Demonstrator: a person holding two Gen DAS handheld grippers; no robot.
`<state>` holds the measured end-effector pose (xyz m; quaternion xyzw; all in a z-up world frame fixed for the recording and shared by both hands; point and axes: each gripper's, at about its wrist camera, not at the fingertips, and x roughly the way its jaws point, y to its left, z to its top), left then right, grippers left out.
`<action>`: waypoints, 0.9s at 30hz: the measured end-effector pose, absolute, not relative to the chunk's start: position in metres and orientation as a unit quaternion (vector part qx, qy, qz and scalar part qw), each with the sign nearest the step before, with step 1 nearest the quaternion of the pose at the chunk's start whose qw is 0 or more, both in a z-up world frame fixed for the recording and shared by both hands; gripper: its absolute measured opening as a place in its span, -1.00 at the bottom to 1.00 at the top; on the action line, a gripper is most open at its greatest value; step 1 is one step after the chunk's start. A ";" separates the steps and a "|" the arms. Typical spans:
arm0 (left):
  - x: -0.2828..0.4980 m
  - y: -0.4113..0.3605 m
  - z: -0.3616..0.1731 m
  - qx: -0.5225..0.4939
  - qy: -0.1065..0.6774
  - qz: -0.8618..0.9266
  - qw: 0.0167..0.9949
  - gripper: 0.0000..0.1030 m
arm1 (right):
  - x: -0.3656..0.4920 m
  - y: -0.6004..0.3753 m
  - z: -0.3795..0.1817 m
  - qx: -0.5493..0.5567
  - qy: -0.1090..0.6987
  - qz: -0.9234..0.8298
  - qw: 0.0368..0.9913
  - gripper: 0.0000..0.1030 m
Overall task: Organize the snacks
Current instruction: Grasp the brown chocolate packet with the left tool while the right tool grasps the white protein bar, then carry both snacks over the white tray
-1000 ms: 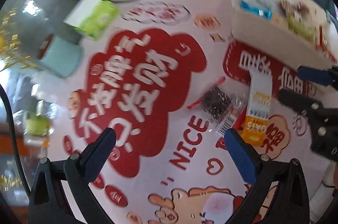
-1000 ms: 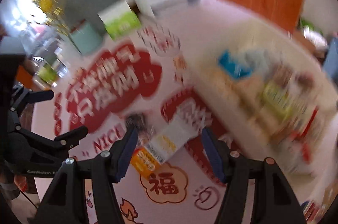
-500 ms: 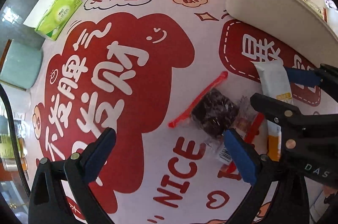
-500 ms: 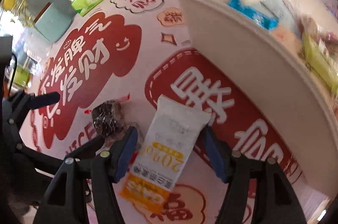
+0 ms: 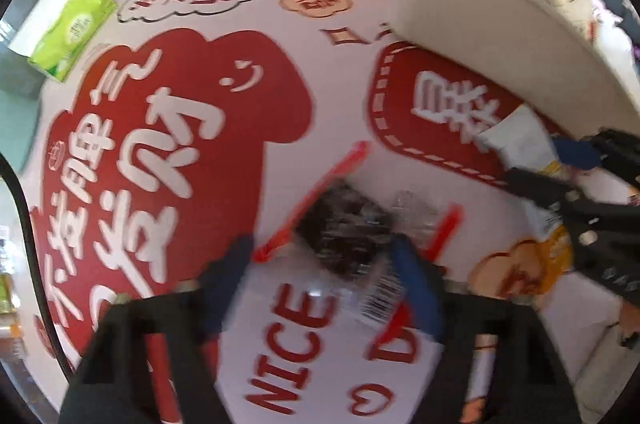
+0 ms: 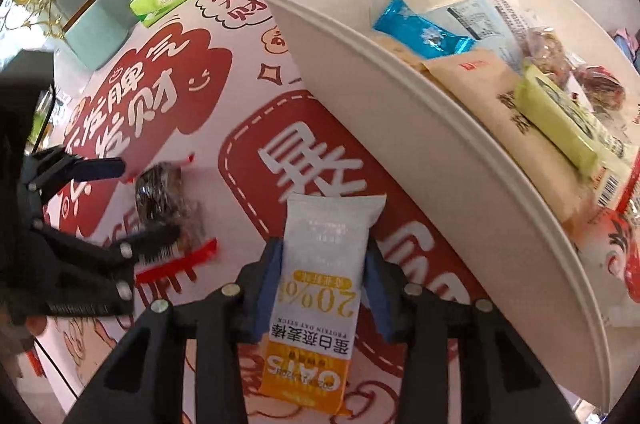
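Both the left gripper [image 5: 320,260] and right gripper [image 6: 322,270] are black angular plastic frames with blue-padded fingers [image 6: 269,274], silver screw heads at the pivots, white lettering on one arm, thin black cable trailing alongside.

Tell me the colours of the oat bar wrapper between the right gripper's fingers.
The oat bar wrapper is white with an orange end; right wrist view shows it best.

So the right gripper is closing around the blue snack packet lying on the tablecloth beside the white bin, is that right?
Not quite: the right gripper is closing around the white-and-orange oat bar, per the right wrist view. The blue packet lies inside the white bin.
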<state>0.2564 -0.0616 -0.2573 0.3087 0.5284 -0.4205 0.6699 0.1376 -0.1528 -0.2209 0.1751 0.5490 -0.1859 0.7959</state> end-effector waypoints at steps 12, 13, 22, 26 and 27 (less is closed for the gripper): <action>0.222 -0.012 -0.238 0.162 0.591 -0.353 0.707 -0.77 | 0.119 -0.137 -0.197 0.162 0.529 -0.145 0.821 -0.24; 0.217 -0.006 -0.233 0.145 0.591 -0.351 0.712 -0.77 | 0.116 -0.135 -0.192 0.158 0.524 -0.140 0.825 -0.24; 0.180 0.025 -0.208 0.090 0.601 -0.308 0.732 -0.89 | 0.086 -0.136 -0.161 0.141 0.500 -0.110 0.847 -0.24; 0.165 0.029 -0.193 0.083 0.592 -0.301 0.743 -0.93 | 0.074 -0.138 -0.150 0.137 0.491 -0.099 0.855 -0.24; 0.160 0.028 -0.186 0.089 0.584 -0.299 0.749 -0.94 | 0.072 -0.138 -0.147 0.134 0.488 -0.097 0.857 -0.24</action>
